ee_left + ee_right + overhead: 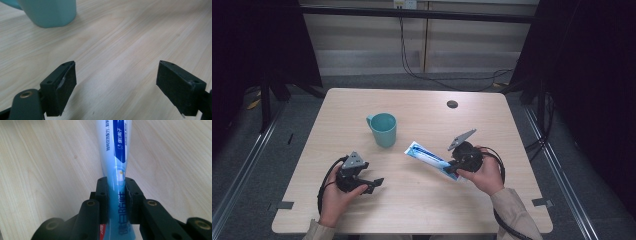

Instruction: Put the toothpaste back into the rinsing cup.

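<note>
A white and blue toothpaste tube (pixel 428 157) lies slanted on the wooden table (pixel 422 200), right of centre. My right gripper (pixel 453 167) is shut on the tube (pixel 115 157) near its lower end, and both black pads press its sides in the right gripper view. A teal mug (pixel 383 129) stands upright at the table's middle, left of the tube. My left gripper (pixel 373 184) rests low over the table at the front left. It stands open with bare wood between its fingers (pixel 62 85). The mug (pixel 50 11) shows at the top left of the left gripper view.
A small dark round disc (pixel 452 104) lies near the table's far edge. Cables hang behind the table against a pale wall. Dark frames and floor rails flank both sides of the table.
</note>
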`<state>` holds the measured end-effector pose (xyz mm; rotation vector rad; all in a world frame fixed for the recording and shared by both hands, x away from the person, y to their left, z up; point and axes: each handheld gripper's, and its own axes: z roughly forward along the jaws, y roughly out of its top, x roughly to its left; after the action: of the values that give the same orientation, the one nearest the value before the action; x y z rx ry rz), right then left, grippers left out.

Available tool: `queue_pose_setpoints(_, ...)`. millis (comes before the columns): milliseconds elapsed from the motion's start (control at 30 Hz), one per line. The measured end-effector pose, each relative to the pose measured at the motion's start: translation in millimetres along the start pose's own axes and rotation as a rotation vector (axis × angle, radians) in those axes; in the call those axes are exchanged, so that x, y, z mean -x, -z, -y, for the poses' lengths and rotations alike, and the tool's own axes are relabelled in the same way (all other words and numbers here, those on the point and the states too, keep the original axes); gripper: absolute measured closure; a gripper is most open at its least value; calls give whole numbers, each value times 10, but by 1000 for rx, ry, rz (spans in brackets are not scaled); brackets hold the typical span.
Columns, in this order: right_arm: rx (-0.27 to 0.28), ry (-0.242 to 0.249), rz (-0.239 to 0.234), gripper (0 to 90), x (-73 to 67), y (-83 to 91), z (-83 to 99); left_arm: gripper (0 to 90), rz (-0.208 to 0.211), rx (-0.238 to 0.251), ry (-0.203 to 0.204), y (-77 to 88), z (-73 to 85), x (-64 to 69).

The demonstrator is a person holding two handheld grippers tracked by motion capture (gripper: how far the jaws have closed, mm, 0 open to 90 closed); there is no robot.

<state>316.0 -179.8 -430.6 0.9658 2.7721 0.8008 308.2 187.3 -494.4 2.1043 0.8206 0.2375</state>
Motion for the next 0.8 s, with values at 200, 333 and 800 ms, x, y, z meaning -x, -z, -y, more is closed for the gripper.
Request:
queue_pose_setpoints(200, 51, -26, -12, 767, -10, 21, -6, 164, 59, 35, 28, -56, -74, 50)
queue_pose_setpoints(333, 66, -25, -16, 767, -26, 35, -28, 165, 82, 54, 43, -79, -121, 66)
queue_pose_setpoints(800, 130, -24, -31, 768, -72, 54, -83, 174, 162, 86, 103, -187, -304, 139)
